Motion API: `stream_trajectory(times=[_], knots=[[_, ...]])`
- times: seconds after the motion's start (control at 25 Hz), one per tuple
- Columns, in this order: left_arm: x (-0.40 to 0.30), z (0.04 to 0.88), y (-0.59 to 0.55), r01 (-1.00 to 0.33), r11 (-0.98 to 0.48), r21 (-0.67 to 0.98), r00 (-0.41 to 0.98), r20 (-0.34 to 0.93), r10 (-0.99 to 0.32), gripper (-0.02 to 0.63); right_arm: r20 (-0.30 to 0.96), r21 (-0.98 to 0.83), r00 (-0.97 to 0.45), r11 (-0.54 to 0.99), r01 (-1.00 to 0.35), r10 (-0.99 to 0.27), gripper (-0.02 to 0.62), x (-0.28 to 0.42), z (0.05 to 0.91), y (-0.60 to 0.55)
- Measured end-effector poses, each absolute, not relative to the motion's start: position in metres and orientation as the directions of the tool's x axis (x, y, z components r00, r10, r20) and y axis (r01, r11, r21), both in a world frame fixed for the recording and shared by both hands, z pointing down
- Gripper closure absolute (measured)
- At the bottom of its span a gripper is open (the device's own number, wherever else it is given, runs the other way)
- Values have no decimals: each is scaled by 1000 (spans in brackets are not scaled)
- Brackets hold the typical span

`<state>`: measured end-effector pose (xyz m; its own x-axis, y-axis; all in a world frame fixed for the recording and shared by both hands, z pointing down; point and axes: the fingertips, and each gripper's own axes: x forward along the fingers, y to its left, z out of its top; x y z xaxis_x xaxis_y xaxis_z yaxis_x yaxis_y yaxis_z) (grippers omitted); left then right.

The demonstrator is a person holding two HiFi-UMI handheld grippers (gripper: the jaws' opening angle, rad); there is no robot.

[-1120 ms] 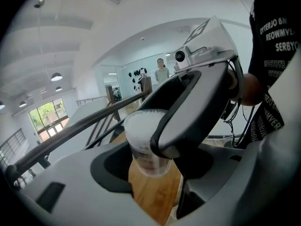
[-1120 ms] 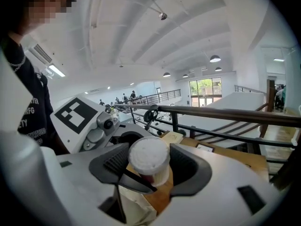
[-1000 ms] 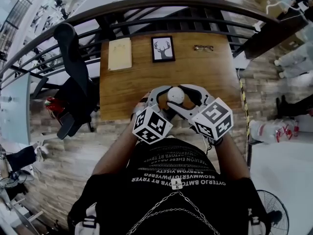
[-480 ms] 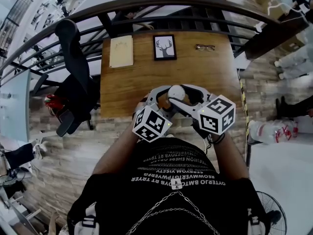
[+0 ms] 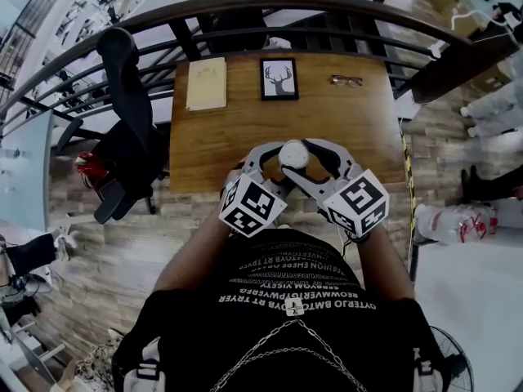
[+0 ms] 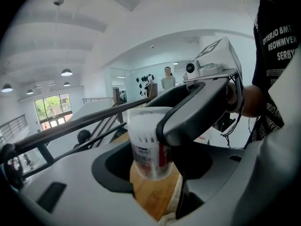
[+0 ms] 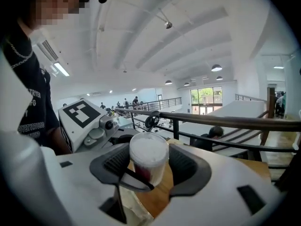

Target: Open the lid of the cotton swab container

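Note:
The cotton swab container is a clear tub with a white lid, just above the near edge of the wooden table. My left gripper comes in from the left and is shut on the tub's lower body. My right gripper comes from the right and is shut on the white lid, its ribbed pads flanking it. In the left gripper view the right gripper's dark jaw crosses the tub's upper part. Whether the tub rests on the table, I cannot tell.
At the table's far edge lie a pale notebook, a framed deer picture and a pair of glasses. A black office chair stands left of the table. A dark railing curves behind it.
Both grippers stay clasped round the container at the same spot. Only a slight roll of the two marker cubes shows, and the head view has shifted a little.

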<state>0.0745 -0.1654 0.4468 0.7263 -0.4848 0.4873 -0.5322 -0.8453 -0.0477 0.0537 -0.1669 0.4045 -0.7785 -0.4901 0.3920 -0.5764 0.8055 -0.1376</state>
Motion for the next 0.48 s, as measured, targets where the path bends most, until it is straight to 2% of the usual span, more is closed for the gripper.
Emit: stream_trajectory(times=[0.24, 0.48], knots=[[77, 442, -163, -534, -842, -68, 734, 456, -503, 334, 296, -326, -824, 760, -562, -482, 330, 63, 396, -168], [79, 440, -166, -545, -836, -64, 733, 446, -513, 335, 219, -366, -808, 722, -587, -546, 341, 78, 385, -171]])
